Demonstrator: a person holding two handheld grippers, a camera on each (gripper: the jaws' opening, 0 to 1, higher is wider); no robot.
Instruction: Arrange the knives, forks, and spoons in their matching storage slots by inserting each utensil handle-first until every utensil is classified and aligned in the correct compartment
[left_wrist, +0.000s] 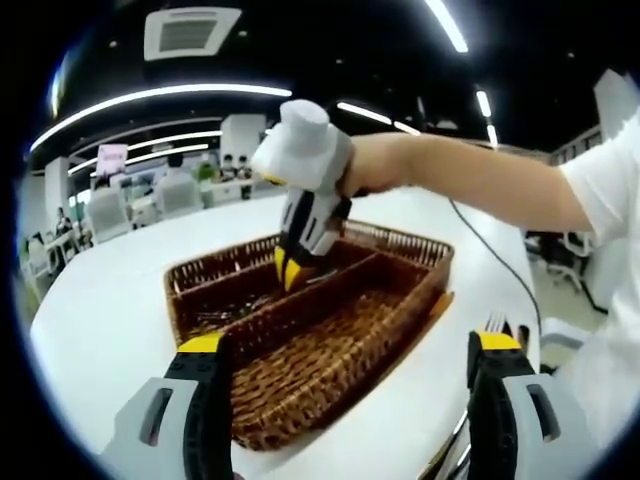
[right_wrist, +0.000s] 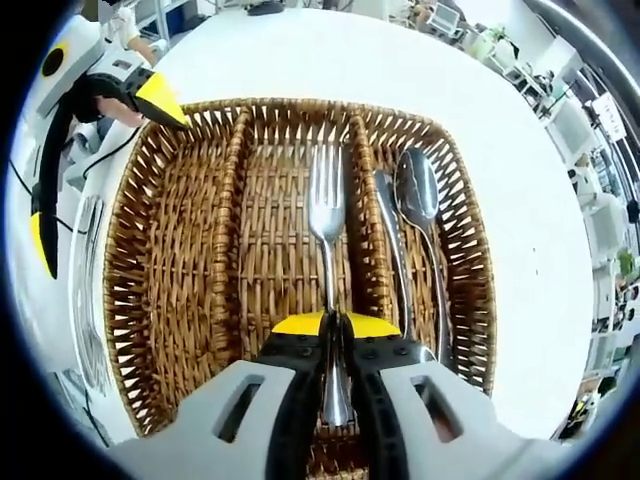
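Fork (right_wrist: 326, 190) is the thing being put away right now. The right hand-held gripper (right_wrist: 334, 330) has its two jaws squeezed shut on the fork's thin handle, and the fork's prongs point straight ahead, away from it. The fork lies in the middle slot of the wicker basket (right_wrist: 130, 290), which sits on the white desk (right_wrist: 330, 50). In the slot just to the right of the gripper lie two spoons (right_wrist: 418, 195), side by side. The slot to its left looks bare.

The left hand-held gripper (left_wrist: 355, 350) has its jaws wide apart and holds nothing. It waits just in front of the basket.

This step looks nearly done. Next, the right hand-held gripper probably needs to let go softly and lift away without knocking the fork crooked. More silverware (right_wrist: 88, 290) lies on the desk left of the basket, likely the next things to pick.
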